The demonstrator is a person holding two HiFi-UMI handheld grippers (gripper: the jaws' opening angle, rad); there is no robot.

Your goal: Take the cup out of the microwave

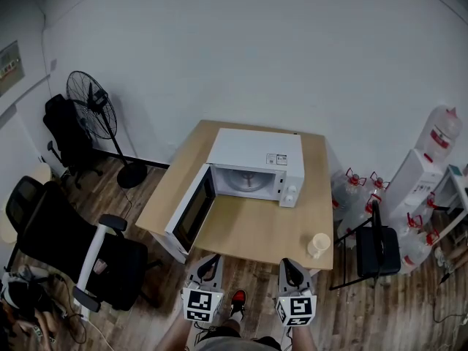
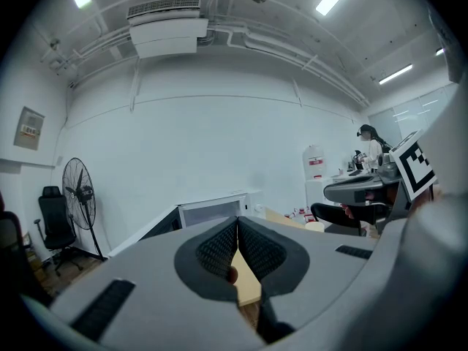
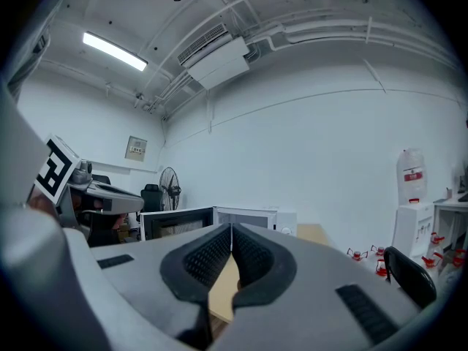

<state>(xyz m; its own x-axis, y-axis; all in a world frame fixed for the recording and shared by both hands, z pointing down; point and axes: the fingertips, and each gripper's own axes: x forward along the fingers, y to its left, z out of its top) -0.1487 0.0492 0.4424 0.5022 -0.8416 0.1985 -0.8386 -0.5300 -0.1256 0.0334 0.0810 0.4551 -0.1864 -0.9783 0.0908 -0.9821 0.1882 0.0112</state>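
Cup (image 1: 319, 244): upright on the surface (image 1: 248, 232), near its front R corner, well clear of the microwave (image 1: 256, 163), to the R of it.
Microwave: door (image 1: 191, 209) swung wide to the L; cavity (image 1: 245, 181) shows only the turntable, no cup inside.
L gripper (image 1: 209, 260): jaws together, nothing btwn them; held off the front edge of the surface, roughly in line w/ the open door.
R gripper (image 1: 292, 264): jaws together, empty; off the front edge too, just short of the cup's corner.
Key relation: cup lies ahead and slightly R of the R gripper, so the R hand is much nearer; from the L gripper it sits well off to the R.
Cup axis: vertical, mouth up.
Task status (judgement): cup looks out, prob done; both grippers free.
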